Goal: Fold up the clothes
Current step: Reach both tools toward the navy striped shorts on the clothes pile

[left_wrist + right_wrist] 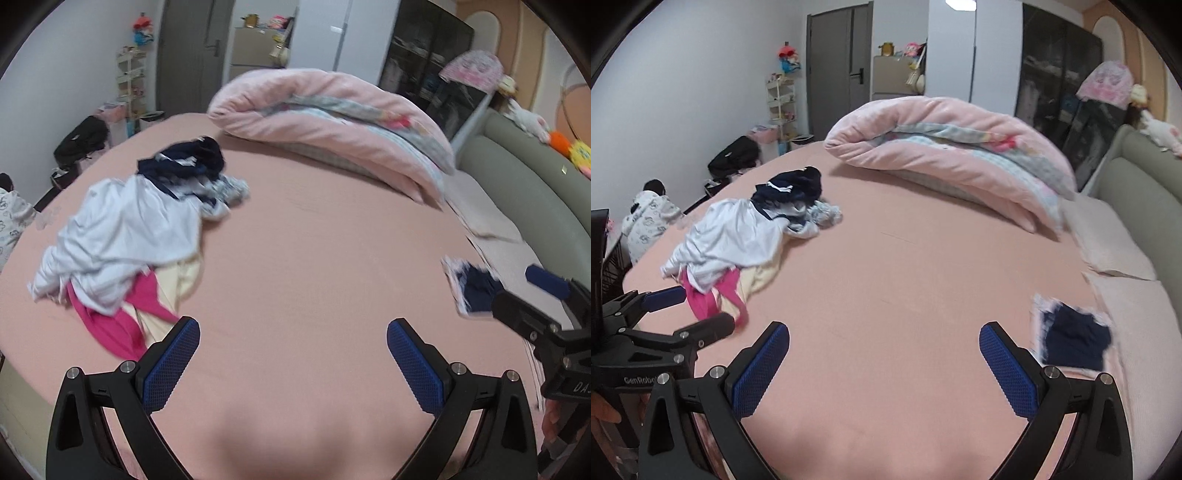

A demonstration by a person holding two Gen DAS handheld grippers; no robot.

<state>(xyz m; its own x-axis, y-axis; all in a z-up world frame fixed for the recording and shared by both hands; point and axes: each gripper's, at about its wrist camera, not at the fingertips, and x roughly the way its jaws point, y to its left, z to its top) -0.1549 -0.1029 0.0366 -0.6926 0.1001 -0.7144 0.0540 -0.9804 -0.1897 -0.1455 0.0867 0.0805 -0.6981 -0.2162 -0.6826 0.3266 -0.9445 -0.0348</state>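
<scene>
Navy folded garment blurs beside pillows; both claws, left claw and right claw, gape empty

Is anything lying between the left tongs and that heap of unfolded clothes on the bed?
Nothing visible. The left tongs hang open over bare pink sheet, and the clothes pile lies up and to their left, its pink garment nearest.
</scene>
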